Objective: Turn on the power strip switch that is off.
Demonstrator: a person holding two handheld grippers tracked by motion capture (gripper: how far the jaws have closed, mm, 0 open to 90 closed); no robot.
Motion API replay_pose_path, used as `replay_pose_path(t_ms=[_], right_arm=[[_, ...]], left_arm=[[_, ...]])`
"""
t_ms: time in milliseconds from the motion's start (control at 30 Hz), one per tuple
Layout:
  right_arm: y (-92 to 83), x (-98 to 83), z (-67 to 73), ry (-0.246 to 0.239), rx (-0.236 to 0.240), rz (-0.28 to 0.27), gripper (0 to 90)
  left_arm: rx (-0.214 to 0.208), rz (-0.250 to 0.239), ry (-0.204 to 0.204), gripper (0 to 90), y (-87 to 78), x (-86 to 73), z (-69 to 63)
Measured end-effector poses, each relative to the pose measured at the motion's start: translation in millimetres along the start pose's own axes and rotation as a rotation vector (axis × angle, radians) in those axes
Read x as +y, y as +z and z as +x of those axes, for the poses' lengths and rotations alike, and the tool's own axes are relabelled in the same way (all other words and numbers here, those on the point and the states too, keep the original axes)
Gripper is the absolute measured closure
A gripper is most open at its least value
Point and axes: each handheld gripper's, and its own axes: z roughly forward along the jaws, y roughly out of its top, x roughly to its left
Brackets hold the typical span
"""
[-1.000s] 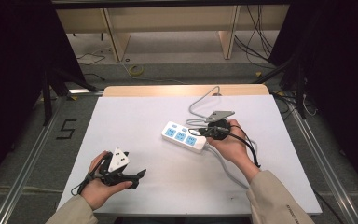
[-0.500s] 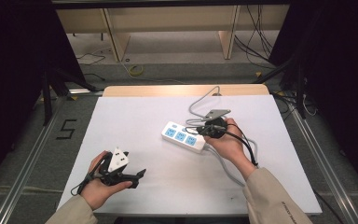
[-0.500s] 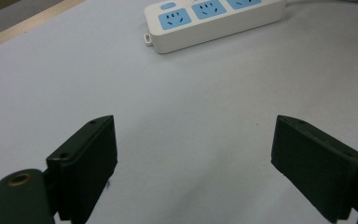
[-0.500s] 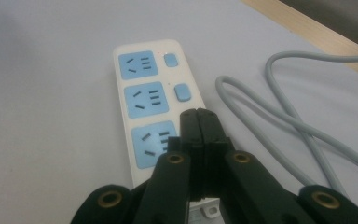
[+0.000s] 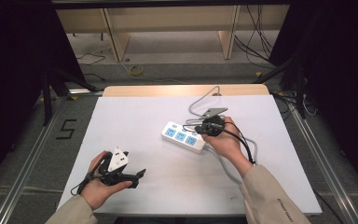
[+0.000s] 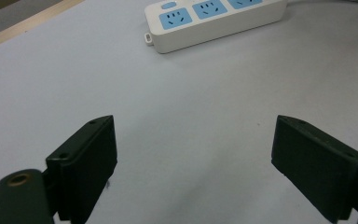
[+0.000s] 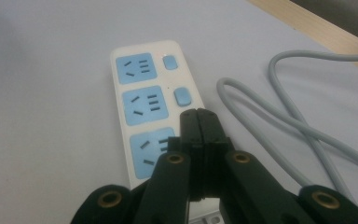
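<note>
Lying on the white desk [image 5: 135,116] is a white power strip [image 5: 183,137] with three blue sockets. It sits a bit slanted, near the middle of the desk. A grey cord [image 5: 200,100] comes out of the strip and curls toward the far edge of the desk.

The right claw [image 5: 199,129] is right at the power strip, over the end nearest the right hand [image 5: 226,140]. In the right gripper view the two black jaws are pressed flat together with nothing between them. Their tips sit over the strip [image 7: 149,107], between the nearest blue socket [image 7: 151,150] and the small blue button [image 7: 182,95] beside the middle socket. I cannot tell if the tips touch the strip. The grey cord [image 7: 279,112] loops on the desk just beside the strip.

The left claw [image 5: 137,176] is well apart from the power strip, close to the near edge of the desk. The left hand [image 5: 100,184] holds it low over the desk. In the left gripper view its two black jaws stand wide apart with bare desk [image 6: 191,130] between them. The power strip [image 6: 214,18] shows far ahead of the jaws, and nothing is held.

A tan sleeve [image 5: 270,196] covers the right arm.
</note>
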Motion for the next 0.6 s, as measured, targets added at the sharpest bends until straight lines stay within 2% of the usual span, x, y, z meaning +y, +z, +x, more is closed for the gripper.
replay_pose_path(t_ms=[600], right_arm=[[12.6, 10.3, 0.0, -0.002, -0.002, 0.018, 90.0]], left_arm=[[-0.005, 0.002, 0.008, 13.8, 0.1, 0.4, -0.1]])
